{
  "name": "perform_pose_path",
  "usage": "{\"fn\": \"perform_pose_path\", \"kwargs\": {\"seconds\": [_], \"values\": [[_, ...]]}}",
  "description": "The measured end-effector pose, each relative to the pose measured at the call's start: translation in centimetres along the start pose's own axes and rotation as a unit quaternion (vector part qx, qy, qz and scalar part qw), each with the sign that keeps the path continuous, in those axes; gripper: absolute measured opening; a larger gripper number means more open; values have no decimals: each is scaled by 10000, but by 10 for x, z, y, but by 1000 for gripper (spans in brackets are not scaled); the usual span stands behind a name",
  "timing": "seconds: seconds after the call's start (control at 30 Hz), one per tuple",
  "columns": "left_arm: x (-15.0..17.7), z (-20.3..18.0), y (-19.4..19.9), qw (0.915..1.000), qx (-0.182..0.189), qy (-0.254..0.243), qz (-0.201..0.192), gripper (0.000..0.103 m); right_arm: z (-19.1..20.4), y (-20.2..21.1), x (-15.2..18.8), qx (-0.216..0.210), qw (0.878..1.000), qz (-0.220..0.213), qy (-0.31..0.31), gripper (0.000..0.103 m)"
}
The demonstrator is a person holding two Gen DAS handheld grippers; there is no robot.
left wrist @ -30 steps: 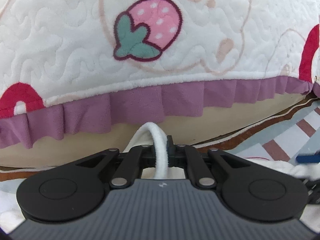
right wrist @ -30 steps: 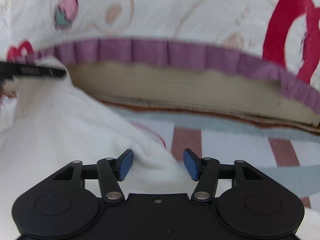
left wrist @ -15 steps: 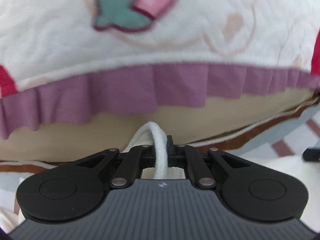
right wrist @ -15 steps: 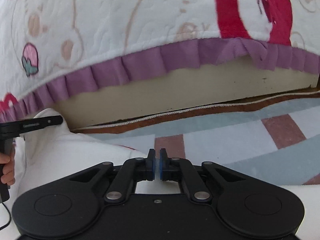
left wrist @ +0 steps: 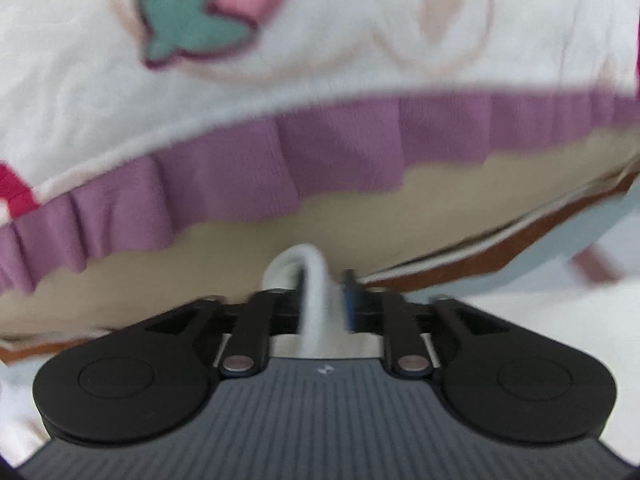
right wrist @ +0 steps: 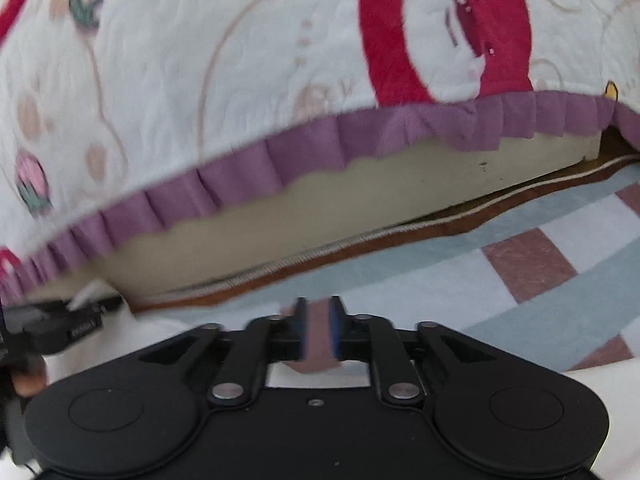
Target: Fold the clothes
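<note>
1. Left claw: I have its fingers parted slightly around a rolled white hem of the garment. A gap and a blue pad show on the right side of the fabric, so I judge the grip slack; the view is blurred.
2. Right claw: fingers parted by a narrow gap and holding nothing; I see rug and a strip of pale fabric through the gap.
3. Location of the garment: it lies on the checked rug, spread under and beside both claws, white cloth showing at 5 o'clock and 8 o'clock in the right wrist view. Its overall outline is hidden from me.
4. Surroundings: a quilted bedcover with a purple frill hangs at 12 o'clock in both views, well clear of the work.
5. Step in hand, by my judgement: the end of 1 fold stroke or a re-grip at the hem; I cannot settle which.
6. The next move calls for 2 firm holds on matching edges, kept level.
</note>
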State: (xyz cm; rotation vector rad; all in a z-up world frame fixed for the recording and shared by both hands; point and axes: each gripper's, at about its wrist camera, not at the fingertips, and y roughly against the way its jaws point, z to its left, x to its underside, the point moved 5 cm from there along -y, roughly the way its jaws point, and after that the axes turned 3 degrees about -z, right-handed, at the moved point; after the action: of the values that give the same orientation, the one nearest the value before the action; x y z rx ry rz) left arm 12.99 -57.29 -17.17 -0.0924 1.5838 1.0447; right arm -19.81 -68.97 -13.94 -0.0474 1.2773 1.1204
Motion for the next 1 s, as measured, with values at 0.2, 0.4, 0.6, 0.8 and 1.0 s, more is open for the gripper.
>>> {"fn": "perform_pose_path", "kwargs": {"seconds": [0.2, 0.4, 0.6, 0.8, 1.0], "values": [[17, -4, 82, 9963, 700, 174, -475, 63, 55, -1, 13, -1014, 9937, 135, 467, 34], [77, 31, 116, 9982, 436, 361, 221, 53, 92, -26, 55, -875, 9807, 873, 1513, 33], [91, 105, 149, 9967, 37, 791, 164, 56, 87, -50, 55, 45, 9827, 1035, 1537, 24], [101, 164, 135, 9979, 257, 51, 598, 58, 109, -47, 66, 343, 9667, 732, 2430, 41], [111, 224, 122, 9912, 475, -690, 1027, 61, 123, -35, 58, -845, 9788, 603, 1764, 47]]}}
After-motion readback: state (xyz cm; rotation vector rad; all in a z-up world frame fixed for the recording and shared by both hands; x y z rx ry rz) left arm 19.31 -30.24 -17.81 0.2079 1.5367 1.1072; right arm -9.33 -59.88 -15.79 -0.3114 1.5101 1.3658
